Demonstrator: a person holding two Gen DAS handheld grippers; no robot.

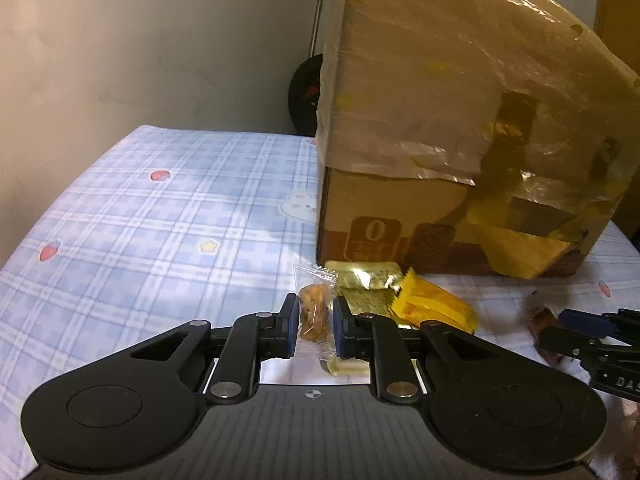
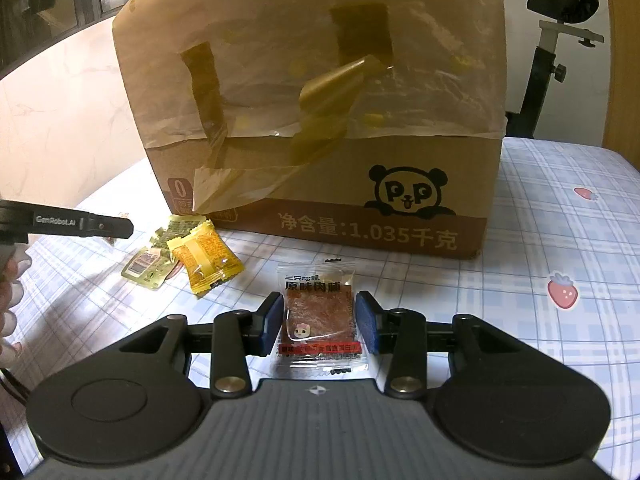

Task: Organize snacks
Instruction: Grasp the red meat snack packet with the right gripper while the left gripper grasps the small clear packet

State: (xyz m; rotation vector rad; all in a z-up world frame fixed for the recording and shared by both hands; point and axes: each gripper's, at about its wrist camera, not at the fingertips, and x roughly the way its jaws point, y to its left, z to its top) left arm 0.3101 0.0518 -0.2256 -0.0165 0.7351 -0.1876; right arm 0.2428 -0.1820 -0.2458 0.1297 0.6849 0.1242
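In the left wrist view my left gripper [image 1: 315, 326] is shut on a clear-wrapped brown snack [image 1: 314, 316] just above the tablecloth. A gold packet [image 1: 366, 280] and an orange packet [image 1: 434, 306] lie just to its right, in front of the cardboard box [image 1: 440, 120]. In the right wrist view my right gripper [image 2: 319, 322] has its blue pads on both sides of a clear packet of dried meat [image 2: 319, 316] lying on the cloth; the pads look close to its edges. The orange packet [image 2: 204, 258] and gold packet [image 2: 156, 260] lie to the left, near the left gripper's body [image 2: 68, 224].
The tall cardboard box [image 2: 320, 120] with torn tape and plastic stands right behind the snacks. The table has a blue plaid cloth [image 1: 160, 220] with strawberry prints. A black stand [image 2: 552, 52] rises behind the table at the right. A wall is on the left.
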